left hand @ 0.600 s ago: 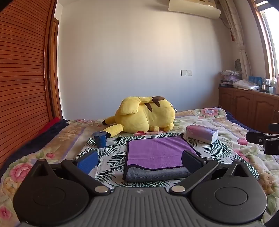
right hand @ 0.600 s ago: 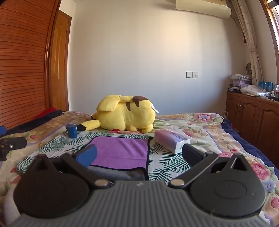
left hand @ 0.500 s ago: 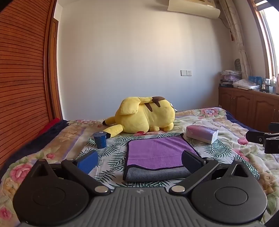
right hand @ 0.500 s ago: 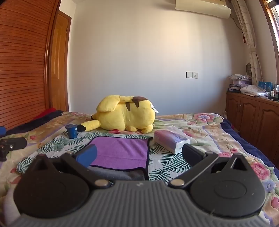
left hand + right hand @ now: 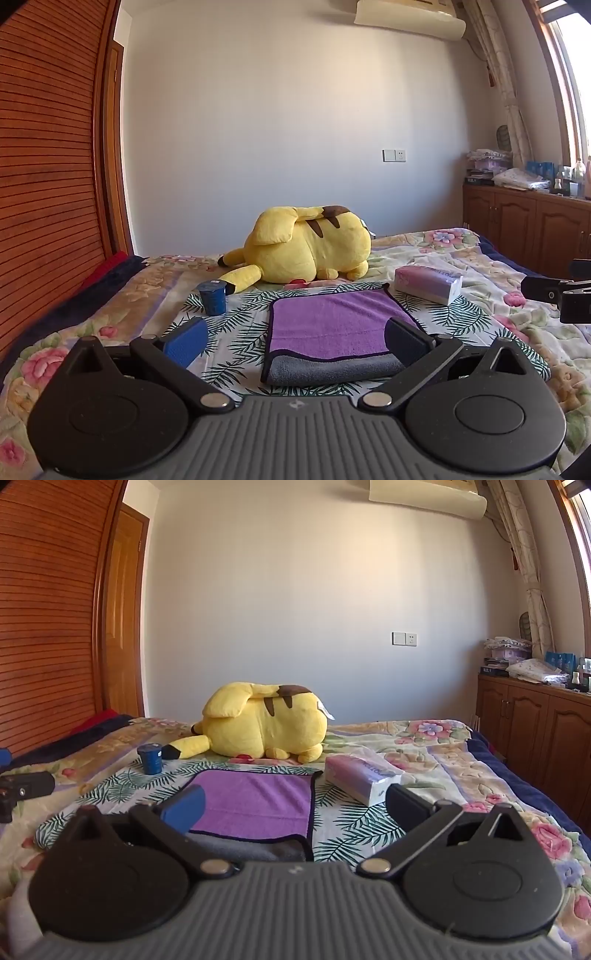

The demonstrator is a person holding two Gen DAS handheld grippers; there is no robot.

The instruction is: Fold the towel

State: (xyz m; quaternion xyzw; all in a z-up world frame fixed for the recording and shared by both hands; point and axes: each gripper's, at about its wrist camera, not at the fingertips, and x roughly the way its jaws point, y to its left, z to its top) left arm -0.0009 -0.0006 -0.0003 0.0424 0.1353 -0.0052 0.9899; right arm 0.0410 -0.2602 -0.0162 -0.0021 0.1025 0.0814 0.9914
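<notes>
A purple towel (image 5: pixel 332 325) with a grey underside and dark edging lies folded flat on the flowered bedspread (image 5: pixel 480 266); it also shows in the right wrist view (image 5: pixel 255 801). My left gripper (image 5: pixel 295 341) is open and empty, hovering just before the towel's near grey edge, which lies between its fingers. My right gripper (image 5: pixel 293 810) is open and empty, over the towel's near right corner. Neither touches the towel.
A yellow plush toy (image 5: pixel 310 251) lies behind the towel. A small blue cup (image 5: pixel 213 297) stands to the towel's left. A tissue pack (image 5: pixel 428 282) lies to its right. Wooden cabinets (image 5: pixel 535 731) stand along the right wall, a wooden wardrobe (image 5: pixel 48 184) on the left.
</notes>
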